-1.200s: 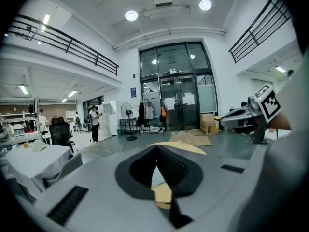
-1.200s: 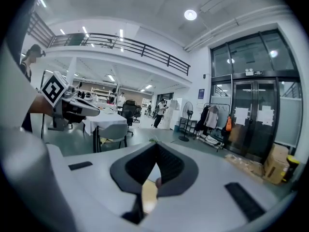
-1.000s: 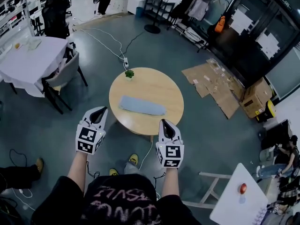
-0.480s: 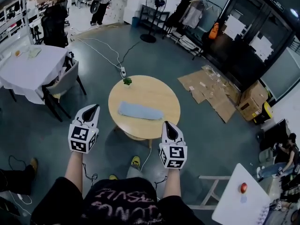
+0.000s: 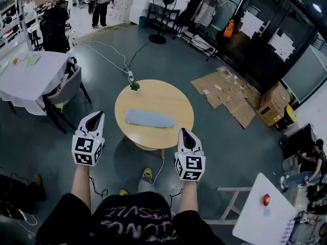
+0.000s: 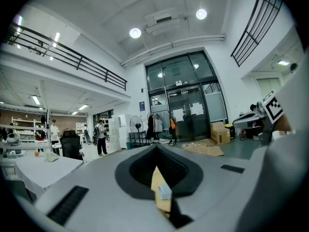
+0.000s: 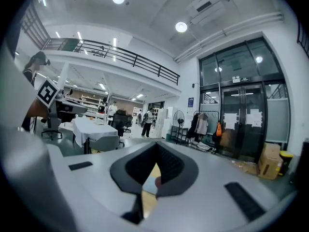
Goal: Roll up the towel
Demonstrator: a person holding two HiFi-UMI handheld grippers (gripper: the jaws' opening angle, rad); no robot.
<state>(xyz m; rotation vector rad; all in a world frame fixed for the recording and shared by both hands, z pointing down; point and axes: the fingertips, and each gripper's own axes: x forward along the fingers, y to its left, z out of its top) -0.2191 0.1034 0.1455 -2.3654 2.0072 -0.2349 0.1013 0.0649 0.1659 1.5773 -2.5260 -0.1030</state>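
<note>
A light blue towel (image 5: 149, 119) lies flat and unrolled across the middle of a round wooden table (image 5: 176, 103) in the head view. My left gripper (image 5: 95, 117) hovers shut off the table's left side, well short of the towel. At the table's near right edge my right gripper (image 5: 185, 135) is held shut too, with nothing in its jaws. Both point level, so each gripper view looks out over the room; the left gripper (image 6: 157, 151) and right gripper (image 7: 155, 151) show closed jaws with only a sliver of tabletop between them.
A small potted plant (image 5: 134, 87) stands at the table's far left edge. A white-clothed table (image 5: 28, 75) with a chair (image 5: 64, 93) is at left, flattened cardboard (image 5: 227, 93) at right, a white table (image 5: 265, 216) at lower right. Cables (image 5: 110, 55) cross the floor.
Both grippers have risen and drawn slightly back and outward from the table, staying shut. The towel has not moved.
</note>
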